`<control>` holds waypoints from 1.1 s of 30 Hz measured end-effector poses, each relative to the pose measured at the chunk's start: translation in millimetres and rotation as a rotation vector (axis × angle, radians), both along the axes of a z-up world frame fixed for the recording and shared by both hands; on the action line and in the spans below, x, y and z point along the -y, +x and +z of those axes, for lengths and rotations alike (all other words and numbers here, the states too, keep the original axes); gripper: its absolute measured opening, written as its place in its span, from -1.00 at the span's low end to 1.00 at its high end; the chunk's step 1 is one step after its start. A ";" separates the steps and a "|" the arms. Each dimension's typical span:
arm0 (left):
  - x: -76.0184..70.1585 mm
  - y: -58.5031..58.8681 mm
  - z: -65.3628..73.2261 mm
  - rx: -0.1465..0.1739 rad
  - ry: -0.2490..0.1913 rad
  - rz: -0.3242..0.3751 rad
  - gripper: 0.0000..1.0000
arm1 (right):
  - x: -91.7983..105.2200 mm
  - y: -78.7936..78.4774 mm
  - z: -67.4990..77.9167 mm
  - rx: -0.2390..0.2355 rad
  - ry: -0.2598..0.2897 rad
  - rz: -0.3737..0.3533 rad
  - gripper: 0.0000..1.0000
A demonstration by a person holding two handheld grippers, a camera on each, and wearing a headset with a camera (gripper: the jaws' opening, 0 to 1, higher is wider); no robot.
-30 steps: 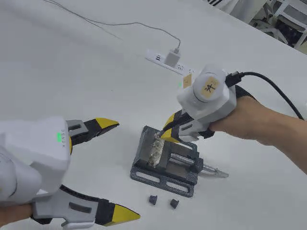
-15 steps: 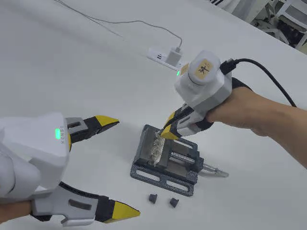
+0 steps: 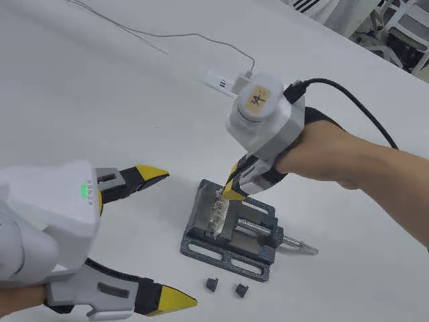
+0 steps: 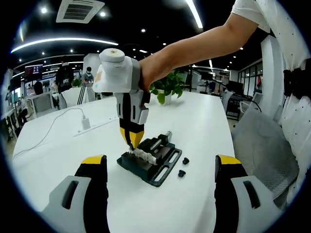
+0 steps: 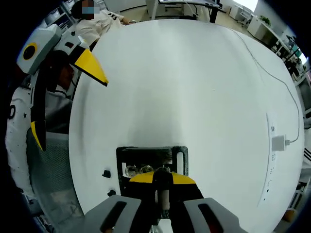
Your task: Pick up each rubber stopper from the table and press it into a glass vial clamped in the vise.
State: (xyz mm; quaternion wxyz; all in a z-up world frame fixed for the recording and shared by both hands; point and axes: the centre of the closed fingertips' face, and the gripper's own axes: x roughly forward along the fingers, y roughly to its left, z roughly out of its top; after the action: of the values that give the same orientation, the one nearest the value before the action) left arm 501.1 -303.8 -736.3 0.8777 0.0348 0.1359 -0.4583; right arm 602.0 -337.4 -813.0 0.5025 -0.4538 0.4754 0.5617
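Fingertips (image 5: pixel 143 178) of right gripper (image 3: pixel 228 194), pressed together, are hanging over clear glass vials (image 3: pixel 216 215) in grey metal vise (image 3: pixel 228 255); best pushing straight down. Left gripper (image 3: pixel 171 237) spread wide.

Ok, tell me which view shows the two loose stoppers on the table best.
The head view: the two stoppers lie unobstructed on the table, apart, beside the vise. The left gripper view shows them smaller, right of the vise; the right gripper view shows them as tiny dark specks.
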 end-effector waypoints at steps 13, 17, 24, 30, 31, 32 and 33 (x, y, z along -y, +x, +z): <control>-3.9 -2.6 0.4 -0.004 0.005 0.008 0.80 | 3.1 -1.7 5.0 0.020 0.065 0.028 -0.86; -4.1 -2.7 0.5 -0.004 0.005 0.008 0.79 | 3.6 -1.1 3.3 0.028 0.072 0.022 -0.80; -2.9 -3.0 0.3 -0.004 0.007 0.003 0.78 | 2.9 -1.2 16.9 0.025 0.128 -0.008 -0.74; -2.1 -4.7 -1.0 -0.003 0.012 -0.001 0.78 | 6.7 4.8 25.1 0.028 0.187 -0.045 -0.88; -2.1 -4.7 -0.9 -0.003 0.012 -0.001 0.78 | 7.4 5.7 25.8 0.035 0.194 -0.042 -0.92; -2.2 -4.8 -0.9 -0.004 0.010 -0.001 0.78 | 8.6 6.3 26.5 0.041 0.199 -0.043 -0.96; -2.4 -4.7 -0.9 -0.004 0.010 -0.001 0.78 | 9.1 6.5 26.8 0.042 0.203 -0.045 -1.00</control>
State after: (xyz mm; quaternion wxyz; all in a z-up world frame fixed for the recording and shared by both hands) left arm 496.3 -301.4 -737.2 0.8770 0.0382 0.1399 -0.4580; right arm 608.5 -346.6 -786.2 0.5681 -0.4018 0.4154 0.5859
